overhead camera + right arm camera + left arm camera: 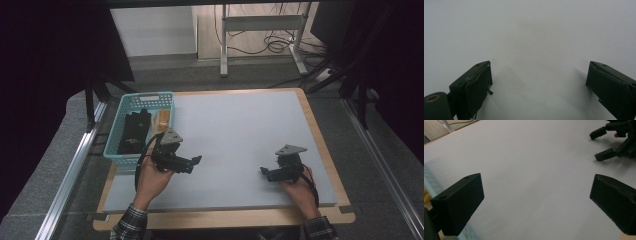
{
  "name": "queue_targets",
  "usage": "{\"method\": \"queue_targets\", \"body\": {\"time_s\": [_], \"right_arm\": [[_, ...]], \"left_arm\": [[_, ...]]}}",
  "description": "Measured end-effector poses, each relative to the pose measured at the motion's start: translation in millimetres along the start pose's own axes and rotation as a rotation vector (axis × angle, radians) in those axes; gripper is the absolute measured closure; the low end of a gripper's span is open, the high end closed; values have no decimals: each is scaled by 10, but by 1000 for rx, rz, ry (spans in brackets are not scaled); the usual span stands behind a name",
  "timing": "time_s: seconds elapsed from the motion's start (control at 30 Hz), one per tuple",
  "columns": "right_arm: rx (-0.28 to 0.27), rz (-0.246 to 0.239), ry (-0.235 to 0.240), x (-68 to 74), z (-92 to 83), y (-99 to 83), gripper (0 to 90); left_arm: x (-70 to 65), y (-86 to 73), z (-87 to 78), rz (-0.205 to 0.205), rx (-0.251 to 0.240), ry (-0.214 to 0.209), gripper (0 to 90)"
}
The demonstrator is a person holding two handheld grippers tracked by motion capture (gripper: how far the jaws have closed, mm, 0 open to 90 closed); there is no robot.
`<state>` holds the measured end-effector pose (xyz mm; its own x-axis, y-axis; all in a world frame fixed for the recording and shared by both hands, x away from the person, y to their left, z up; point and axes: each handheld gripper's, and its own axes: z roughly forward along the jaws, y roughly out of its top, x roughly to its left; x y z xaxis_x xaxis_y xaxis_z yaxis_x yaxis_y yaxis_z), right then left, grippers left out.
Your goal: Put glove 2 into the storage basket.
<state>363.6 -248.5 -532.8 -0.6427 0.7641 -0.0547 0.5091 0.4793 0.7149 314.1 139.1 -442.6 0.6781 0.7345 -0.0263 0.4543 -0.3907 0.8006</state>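
The person is holding the left gripper (196, 161) low over the pale grey-blue table mat (240, 130), jaws spread wide apart and gripping nothing; in its own view the two black jaws are sitting far out at either side with bare mat between them. The right gripper (263, 171) is doing pretty much the same thing, jaws released and wide with nothing between them, and in its own view they're framing plain mat. The two grippers are pointing roughly toward each other but staying well apart. From the left gripper's camera, the right gripper (600, 145) is showing up ahead and off to the right, both its black jaw tips hanging just above the mat. Just behind and to the outer side of the left gripper, the light blue plastic lattice basket (131, 102) is sitting at the mat's edge, near that gripper but not touching it. Inside it a flat black object (134, 131) is lying along most of its length, and a tan, wooden-looking piece (163, 119) is lying beside it on the side nearer the mat; hard to tell what either one really is. The person's left hand (151, 181) and right hand (300, 187) are each wrapping around a gripper's handle, plaid cuffs showing at the wrists.
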Motion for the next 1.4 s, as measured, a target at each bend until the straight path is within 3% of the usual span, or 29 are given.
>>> {"method": "queue_targets", "body": {"time_s": [0.3,0.77,1.0,1.4], "right_arm": [[0,0,0,0,0,0,63],[0,1,0,0,0,0,63],[0,0,0,0,0,0,63],[0,1,1,0,0,0,63]], "left_arm": [[-132,-119,168,17,-1,-42,0],[-201,-357,457,7,10,-107,0],[-244,-448,591,35,49,-91,0],[-288,-573,750,35,92,-93,0]]}}
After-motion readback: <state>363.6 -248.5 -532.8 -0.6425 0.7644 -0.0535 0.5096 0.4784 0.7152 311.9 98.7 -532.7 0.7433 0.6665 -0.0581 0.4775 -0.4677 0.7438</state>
